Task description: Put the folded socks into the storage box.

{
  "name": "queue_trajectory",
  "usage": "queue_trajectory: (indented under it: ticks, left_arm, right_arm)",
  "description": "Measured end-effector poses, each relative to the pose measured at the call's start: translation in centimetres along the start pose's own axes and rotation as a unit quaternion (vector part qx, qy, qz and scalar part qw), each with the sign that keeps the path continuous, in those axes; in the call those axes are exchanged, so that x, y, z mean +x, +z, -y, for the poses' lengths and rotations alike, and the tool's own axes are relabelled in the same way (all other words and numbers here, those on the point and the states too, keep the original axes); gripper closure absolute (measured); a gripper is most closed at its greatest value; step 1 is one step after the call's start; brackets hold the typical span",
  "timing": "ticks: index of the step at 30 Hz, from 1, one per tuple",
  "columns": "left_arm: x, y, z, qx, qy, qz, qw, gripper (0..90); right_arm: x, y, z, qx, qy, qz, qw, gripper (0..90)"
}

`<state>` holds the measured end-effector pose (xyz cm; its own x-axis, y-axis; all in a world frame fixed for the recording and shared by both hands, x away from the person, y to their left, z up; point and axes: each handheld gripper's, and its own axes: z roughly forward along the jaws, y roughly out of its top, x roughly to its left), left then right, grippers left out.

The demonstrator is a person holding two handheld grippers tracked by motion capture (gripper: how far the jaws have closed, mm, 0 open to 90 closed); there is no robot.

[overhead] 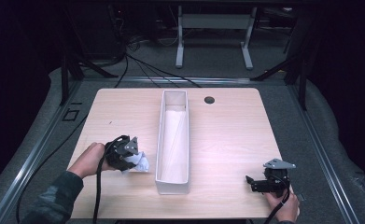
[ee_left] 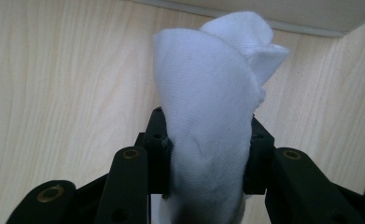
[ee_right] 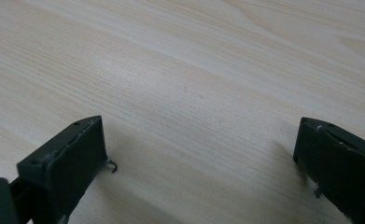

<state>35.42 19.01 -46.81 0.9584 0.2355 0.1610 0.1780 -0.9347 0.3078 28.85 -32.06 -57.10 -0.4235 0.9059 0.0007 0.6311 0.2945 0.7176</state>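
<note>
White cloth [ee_left: 208,126] is pinched in the left tool [ee_left: 207,140] beside a long box [overhead: 173,182]; right tool [ee_right: 201,154] spread.

A light wooden table [overhead: 227,135] with a round cable hole [overhead: 209,100] stands on grey carpet [overhead: 217,58]. Black cables [overhead: 147,70] trail across the floor. Behind, a white desk frame [overhead: 215,35] sits in a dark, dimly lit room.

white cloth [ee_left: 208,116]: lower end cut off at 6 o'clock, left gripper view; sides hidden behind the pads.
right gripper [ee_right: 199,154]: jaw bases cut off at 7 and 4 o'clock.
right hand [overhead: 285,207]: cut off at 6 o'clock, high view.
</note>
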Motion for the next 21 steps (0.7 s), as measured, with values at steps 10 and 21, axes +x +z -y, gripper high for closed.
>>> queue_trajectory:
  ticks: [10, 21]
  left_arm:
    - [0.3, -1.5, 0.0, -0.004, 0.0, -0.007, 1.0, 63.0]
    - [0.7, -3.0, -0.3, -0.005, 0.001, -0.015, 0.9999, 62.9]
  right_arm:
    - [0.0, 0.0, 0.0, 0.0, 0.0, 0.0, 1.0, 1.8]
    - [0.0, 0.0, 0.0, 0.0, 0.0, 0.0, 1.0, 2.0]
